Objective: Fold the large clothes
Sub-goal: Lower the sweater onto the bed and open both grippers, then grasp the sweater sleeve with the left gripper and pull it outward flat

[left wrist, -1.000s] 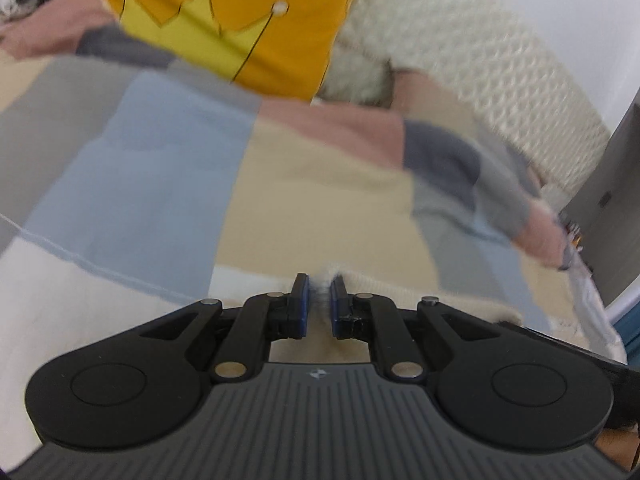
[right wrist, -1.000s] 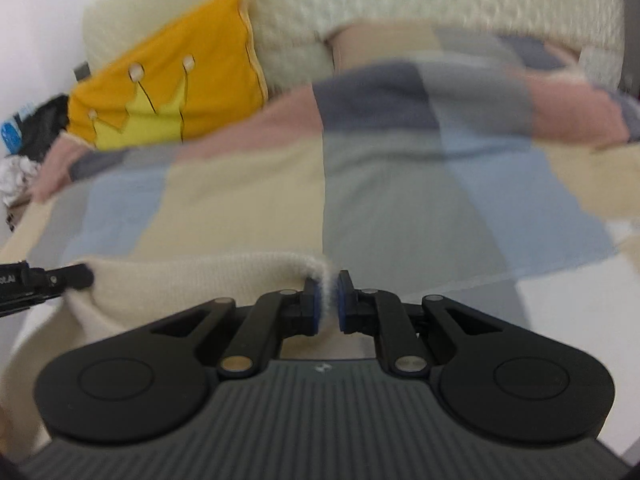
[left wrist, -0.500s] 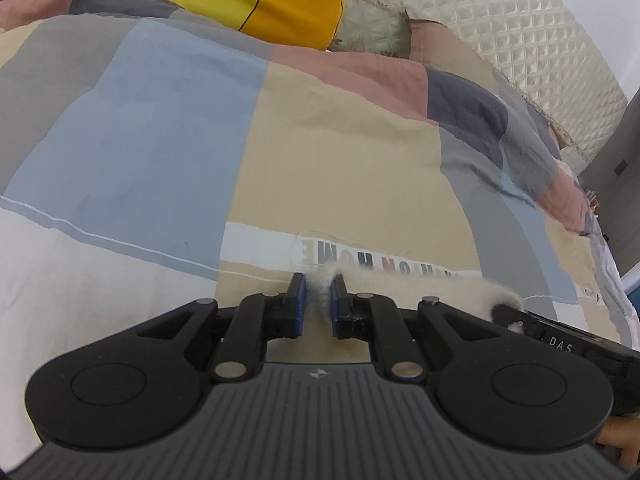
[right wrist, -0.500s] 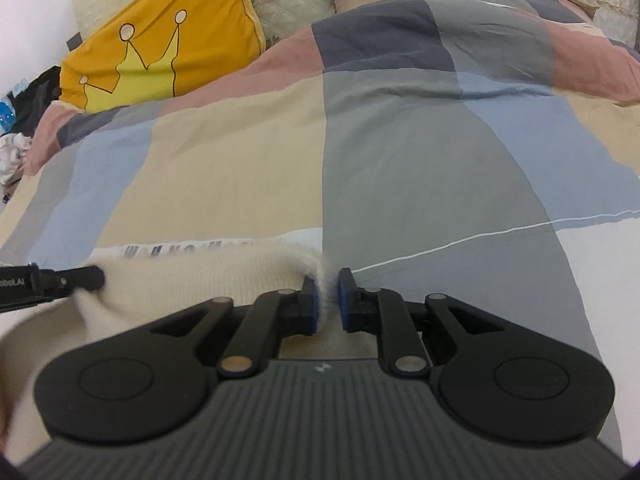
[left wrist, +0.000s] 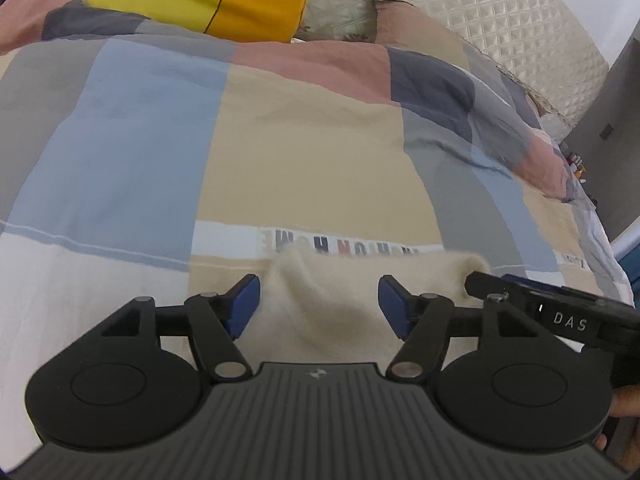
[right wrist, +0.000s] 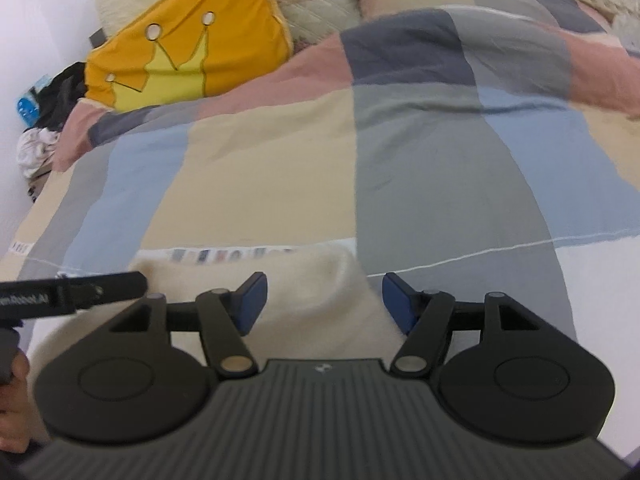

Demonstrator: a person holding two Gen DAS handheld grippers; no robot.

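A cream knitted garment lies on the patchwork bedspread right in front of both grippers. My left gripper is open, its blue pads either side of a raised corner of the garment, not gripping it. My right gripper is open too, above the garment's other corner. The right gripper's finger shows at the right in the left wrist view; the left gripper's finger shows at the left in the right wrist view.
A yellow crown cushion leans against the quilted cream headboard at the far end of the bed. Dark and white clothes are piled at the left of the bed. A grey cabinet stands at the right.
Both grippers were shut on the garment's top corners and carried them down and forward over the bed. Now both have opened and the cloth lies released on the bedspread.
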